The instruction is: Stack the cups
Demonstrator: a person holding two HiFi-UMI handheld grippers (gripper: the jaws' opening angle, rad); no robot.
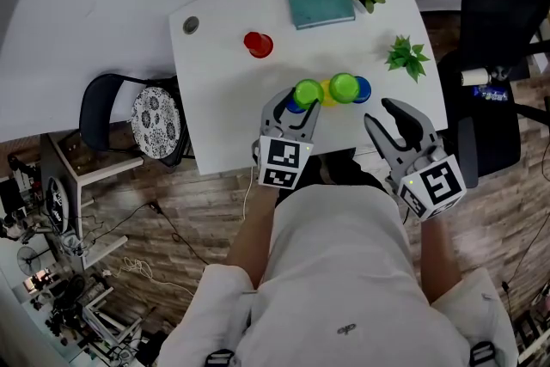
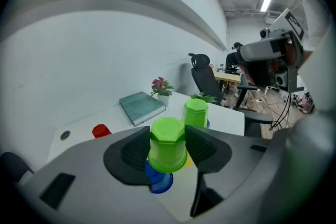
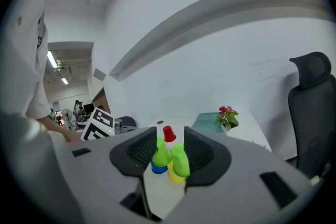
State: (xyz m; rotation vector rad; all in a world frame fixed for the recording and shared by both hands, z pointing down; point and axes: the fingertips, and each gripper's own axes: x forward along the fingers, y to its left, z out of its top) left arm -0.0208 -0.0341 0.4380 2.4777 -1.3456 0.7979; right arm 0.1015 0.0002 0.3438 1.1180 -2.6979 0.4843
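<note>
Left tongs (image 1: 296, 107) pinch a green cup (image 2: 167, 143) over the blue cup (image 2: 157, 181); right tongs (image 3: 164, 150) gape empty. I'd lower it squarely, then let go.

Low centre, the inverted blue plastic cup (image 1: 295, 106) sits mostly hidden under the near inverted green plastic cup (image 1: 308, 92), the yellow plastic cup (image 1: 327, 93) shows only a sliver between the greens, the second blue cup (image 1: 364, 88) is half behind the far green cup (image 1: 344, 87), and the black office chair (image 1: 500, 17) is cut by the right edge.
</note>
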